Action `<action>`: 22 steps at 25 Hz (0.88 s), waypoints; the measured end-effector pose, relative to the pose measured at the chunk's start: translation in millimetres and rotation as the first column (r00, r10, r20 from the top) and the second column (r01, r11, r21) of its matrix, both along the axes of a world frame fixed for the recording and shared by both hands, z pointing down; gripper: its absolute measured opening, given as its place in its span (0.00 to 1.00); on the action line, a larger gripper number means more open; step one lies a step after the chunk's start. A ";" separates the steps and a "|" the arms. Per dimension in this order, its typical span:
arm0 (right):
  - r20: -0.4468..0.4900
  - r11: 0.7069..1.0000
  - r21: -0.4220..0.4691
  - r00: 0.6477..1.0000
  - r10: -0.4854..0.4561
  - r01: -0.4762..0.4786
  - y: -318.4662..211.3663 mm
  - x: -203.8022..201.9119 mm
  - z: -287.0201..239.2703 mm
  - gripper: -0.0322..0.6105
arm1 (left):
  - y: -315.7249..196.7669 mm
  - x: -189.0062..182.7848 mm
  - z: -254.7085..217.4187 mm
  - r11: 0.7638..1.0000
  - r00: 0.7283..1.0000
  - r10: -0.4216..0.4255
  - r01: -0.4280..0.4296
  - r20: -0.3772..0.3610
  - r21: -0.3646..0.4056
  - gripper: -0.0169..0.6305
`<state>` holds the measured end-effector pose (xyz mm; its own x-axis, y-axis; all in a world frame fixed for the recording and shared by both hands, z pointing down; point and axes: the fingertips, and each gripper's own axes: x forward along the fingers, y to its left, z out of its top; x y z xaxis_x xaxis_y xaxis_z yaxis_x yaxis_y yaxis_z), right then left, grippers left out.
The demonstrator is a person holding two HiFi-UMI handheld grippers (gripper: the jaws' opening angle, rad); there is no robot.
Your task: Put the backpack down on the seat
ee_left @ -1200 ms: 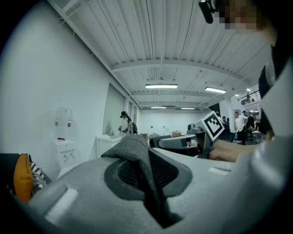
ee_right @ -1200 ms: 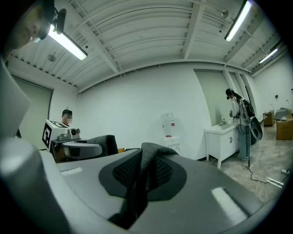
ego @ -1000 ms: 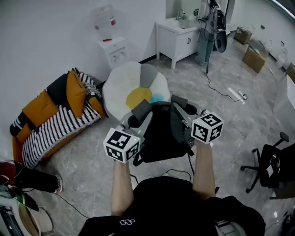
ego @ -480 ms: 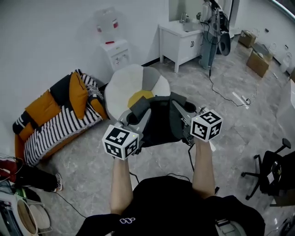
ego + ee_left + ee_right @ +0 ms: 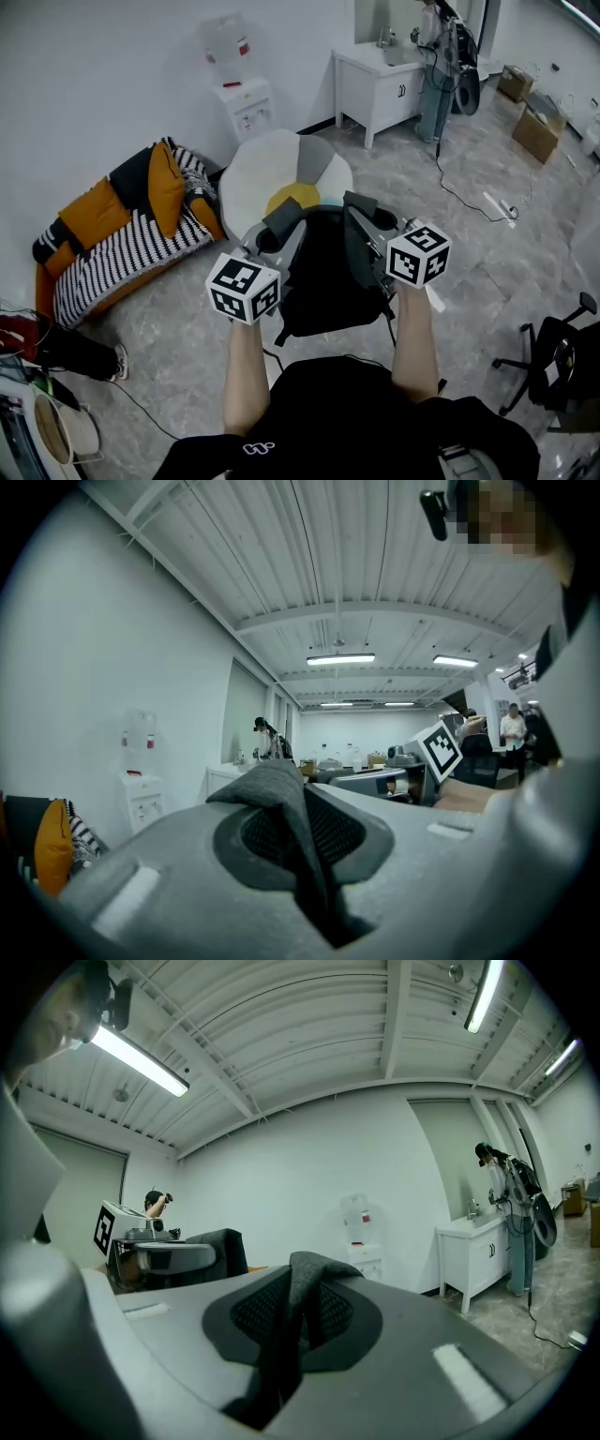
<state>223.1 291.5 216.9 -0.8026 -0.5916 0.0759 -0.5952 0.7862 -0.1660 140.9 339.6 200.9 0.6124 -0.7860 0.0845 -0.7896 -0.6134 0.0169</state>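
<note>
- Change over the last second: the seat [image 5: 255, 178] and dispenser [image 5: 246, 98] now sit slightly further right in the head view. The person appears to have turned or stepped
- The backpack [image 5: 328, 281] has kept its place in front of the body. It hangs between person and seat, with its top overlapping the seat's near rim in the head view
- Left gripper [image 5: 274, 234]: jaws narrow, clamped on a strap [image 5: 281, 803]
- Right gripper [image 5: 375, 227]: likewise, pinching the other strap [image 5: 302, 1293]
- Judgement: still the approach — set-down not begun, both grips needed until the seat bears the weight
- Writing: cubes [image 5: 242, 288] show marker squares only — the shirt logo [image 5: 255, 450] and the dispenser's red label are unreadable
</note>
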 end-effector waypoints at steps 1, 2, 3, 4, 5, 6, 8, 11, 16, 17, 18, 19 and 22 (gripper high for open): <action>0.000 1.000 0.004 1.000 -0.005 0.005 -0.1 1.0 -0.5 0.11 | -0.1 1.0 -0.9 1.000 1.000 -0.001 0.001 -0.004 0.003 0.07; 0.000 1.000 0.008 1.000 -0.009 0.009 -0.4 1.5 -1.1 0.11 | -0.3 1.5 -1.6 1.000 1.000 -0.002 0.002 -0.007 0.005 0.07; 0.000 1.000 0.010 1.000 -0.013 0.013 -0.3 1.7 -1.6 0.11 | 0.0 1.5 -2.0 1.000 1.000 -0.003 0.003 -0.009 0.007 0.07; 0.001 1.000 0.013 1.000 -0.017 0.017 0.4 1.9 -2.0 0.11 | 0.9 1.6 -2.3 1.000 1.000 -0.003 0.003 -0.013 0.009 0.07; 0.002 1.000 0.016 1.000 -0.019 0.019 1.0 2.5 -3.1 0.11 | 1.7 2.0 -2.9 1.000 1.000 -0.002 0.002 -0.018 0.012 0.07; 0.002 1.000 0.021 1.000 -0.021 0.021 1.3 3.5 -4.7 0.11 | 2.1 2.7 -3.9 1.000 1.000 -0.002 0.003 -0.022 0.015 0.07; -0.002 0.999 0.029 1.000 -0.025 0.025 1.9 5.9 -7.6 0.11 | 2.9 4.7 -5.2 1.000 1.000 -0.007 0.007 -0.028 0.017 0.07; 0.002 0.999 0.043 1.000 -0.021 0.021 2.8 10.7 -10.7 0.11 | 6.1 9.9 -6.3 1.000 1.000 -0.005 0.006 -0.030 0.019 0.07; -0.003 0.997 0.072 1.000 -0.019 0.019 -7.0 1.7 -22.1 0.11 | 1.5 -0.1 -11.7 1.000 0.999 0.000 0.001 -0.050 0.024 0.07; -0.004 0.997 0.073 1.000 -0.025 0.025 -7.4 -0.4 -22.4 0.11 | 1.2 -2.6 -11.5 1.000 0.999 -0.004 0.005 -0.053 0.023 0.07; -0.004 0.997 0.074 1.000 -0.029 0.029 -7.3 -1.3 -22.4 0.11 | 1.3 -3.5 -11.1 1.000 0.999 -0.008 0.009 -0.051 0.024 0.07; -0.004 0.997 0.075 0.999 -0.031 0.032 -7.4 -1.0 -22.3 0.11 | 1.4 -3.1 -10.8 1.000 0.999 -0.011 0.012 -0.046 0.026 0.07; -0.006 0.996 0.080 0.999 -0.040 0.040 -11.1 -0.6 -20.6 0.11 | -1.3 -2.4 -10.4 0.999 0.999 -0.015 0.016 -0.036 0.040 0.07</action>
<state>222.4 280.4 196.3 -0.8255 -0.5634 0.0331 -0.5637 0.8201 -0.0987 138.5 338.3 190.6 0.6020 -0.7978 0.0314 -0.7985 -0.6017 0.0207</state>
